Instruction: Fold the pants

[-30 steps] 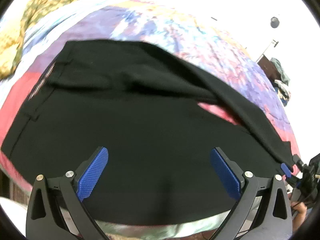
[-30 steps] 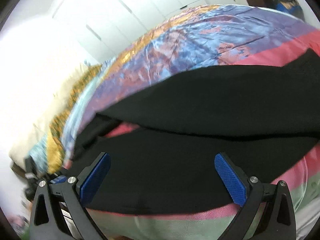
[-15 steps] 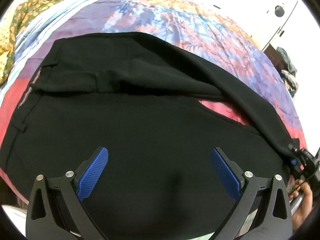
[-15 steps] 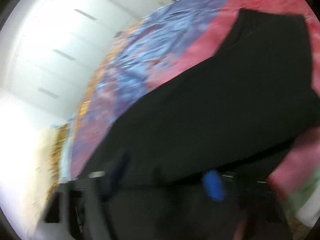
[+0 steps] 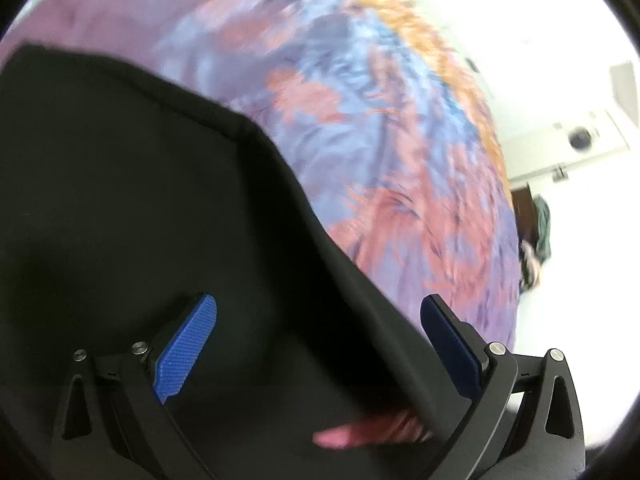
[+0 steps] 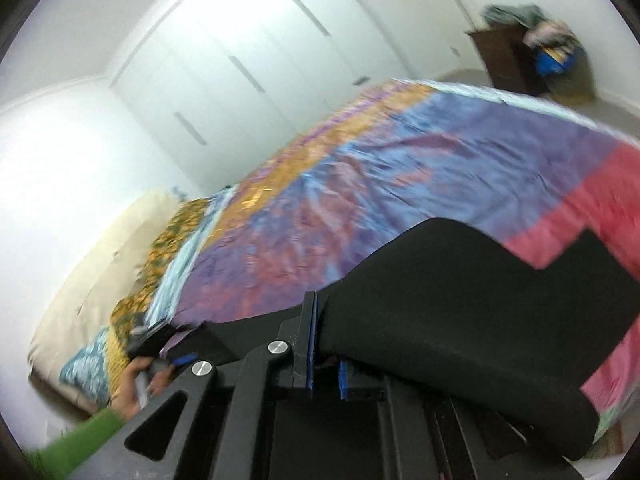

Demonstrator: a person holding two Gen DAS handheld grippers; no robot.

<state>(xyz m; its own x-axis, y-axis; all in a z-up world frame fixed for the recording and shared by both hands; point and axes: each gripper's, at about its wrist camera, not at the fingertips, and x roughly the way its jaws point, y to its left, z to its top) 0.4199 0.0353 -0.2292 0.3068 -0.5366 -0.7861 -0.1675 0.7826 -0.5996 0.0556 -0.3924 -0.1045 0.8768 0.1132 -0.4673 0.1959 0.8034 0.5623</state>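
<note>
Black pants (image 5: 140, 208) lie on a colourful bedspread (image 5: 380, 128). In the left wrist view my left gripper (image 5: 316, 344) is open, its blue pads wide apart just above the black cloth near one edge. In the right wrist view my right gripper (image 6: 326, 354) is shut on a fold of the pants (image 6: 460, 308) and holds the cloth lifted off the bed. The left gripper and the hand holding it also show in the right wrist view (image 6: 168, 348), low at the left.
The bedspread (image 6: 360, 184) fills the bed; a yellow patterned pillow (image 6: 168, 240) lies at its head. White wardrobe doors (image 6: 248, 60) stand behind. A dark wooden cabinet (image 6: 508, 56) with piled clothes stands at the far right.
My right gripper has shut on the pants and lifted a fold of them. My left gripper has moved right along the cloth toward its edge, still open.
</note>
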